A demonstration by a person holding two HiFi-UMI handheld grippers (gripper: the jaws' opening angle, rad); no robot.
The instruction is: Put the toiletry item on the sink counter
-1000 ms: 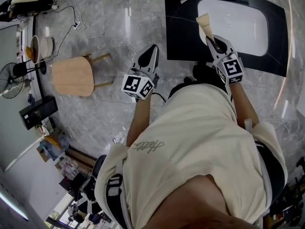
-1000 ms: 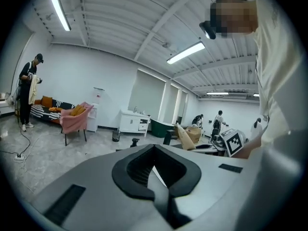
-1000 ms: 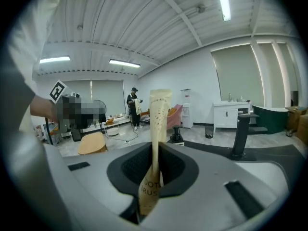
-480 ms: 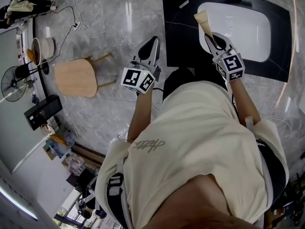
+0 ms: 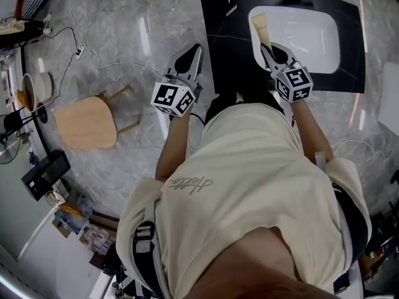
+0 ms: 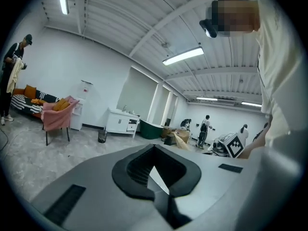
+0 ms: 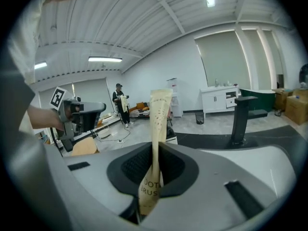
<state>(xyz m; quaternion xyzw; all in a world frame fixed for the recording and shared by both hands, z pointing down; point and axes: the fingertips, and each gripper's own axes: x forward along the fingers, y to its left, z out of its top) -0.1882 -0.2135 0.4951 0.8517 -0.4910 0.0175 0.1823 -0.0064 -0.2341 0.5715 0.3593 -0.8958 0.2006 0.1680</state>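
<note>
Black sink counter (image 5: 215, 23) ahead, white basin (image 5: 305, 33) set in it; left gripper (image 5: 187, 61) over floor beside counter edge, jaws together, nothing between; right gripper (image 5: 274, 50) at basin's near-left rim, jaws pinched on cream toiletry tube (image 5: 259, 25), flat crimped end pointing away over basin. Tube judged light, soft-walled, likely slick; flattens under squeeze; hold low on body, gently.

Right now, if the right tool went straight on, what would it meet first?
Likely the sink basin; the right tool, shut on the toiletry tube, points across its left edge, but may pass above.
</note>
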